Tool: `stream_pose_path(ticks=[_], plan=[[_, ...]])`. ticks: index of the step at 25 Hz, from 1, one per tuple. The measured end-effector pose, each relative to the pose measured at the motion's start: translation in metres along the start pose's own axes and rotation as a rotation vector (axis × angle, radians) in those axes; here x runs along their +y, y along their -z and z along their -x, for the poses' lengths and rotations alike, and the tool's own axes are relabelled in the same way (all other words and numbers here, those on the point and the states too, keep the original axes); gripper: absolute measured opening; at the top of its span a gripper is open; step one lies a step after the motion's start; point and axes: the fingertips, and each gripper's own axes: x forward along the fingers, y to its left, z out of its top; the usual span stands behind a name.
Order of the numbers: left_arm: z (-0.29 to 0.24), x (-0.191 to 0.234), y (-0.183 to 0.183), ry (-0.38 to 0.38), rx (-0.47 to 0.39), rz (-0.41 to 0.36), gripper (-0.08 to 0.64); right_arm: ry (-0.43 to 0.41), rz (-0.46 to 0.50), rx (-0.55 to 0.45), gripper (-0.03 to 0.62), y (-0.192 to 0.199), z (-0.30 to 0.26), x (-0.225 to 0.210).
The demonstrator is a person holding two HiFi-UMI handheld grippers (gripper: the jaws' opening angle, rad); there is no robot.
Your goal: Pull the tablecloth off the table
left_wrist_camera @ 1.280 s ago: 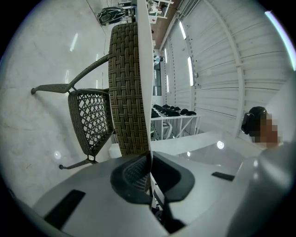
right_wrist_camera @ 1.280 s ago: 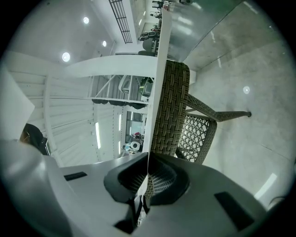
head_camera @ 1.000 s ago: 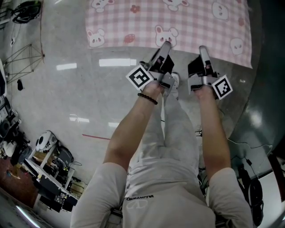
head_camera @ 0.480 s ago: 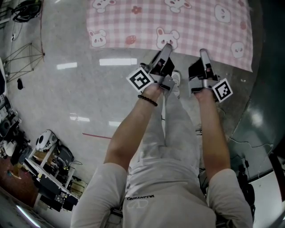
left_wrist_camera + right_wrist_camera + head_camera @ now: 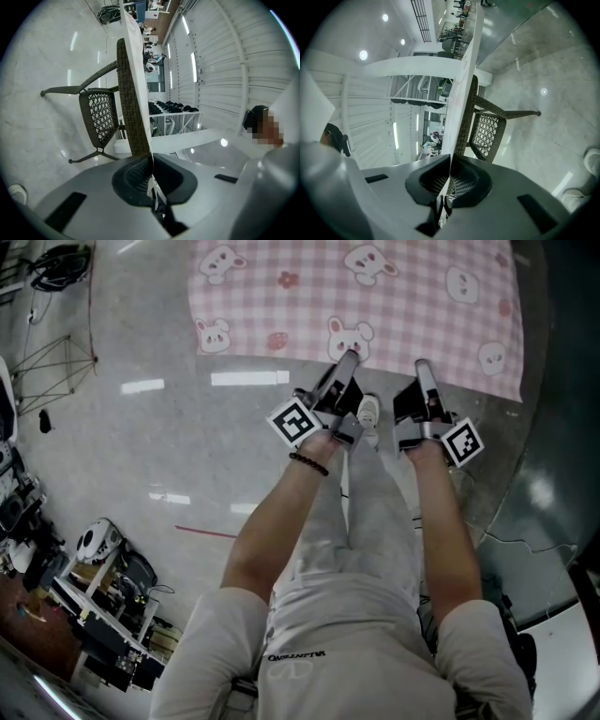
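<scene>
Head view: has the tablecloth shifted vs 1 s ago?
Yes. The tablecloth has slid toward the person: its near edge is closer to the red floor line. The left gripper and right gripper are shut on its edge.

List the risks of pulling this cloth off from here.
1. The left gripper and right gripper are each shut on only the thin near hem of the tablecloth, so it may slip free.
2. Neither holds the left half of the hem, so that corner may lag and drag askew.
3. A wicker chair stands past the table, and the cloth might snag on it.
</scene>
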Motion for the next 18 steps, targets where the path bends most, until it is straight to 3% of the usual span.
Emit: stream_pose_path(ticks=[18], plan=[[0.0003,-0.0059,-0.0004,-0.008,0.018,0.029,0.003,0.022,-0.005,0.034,0.009,0.0011,0.0003,0.0057]])
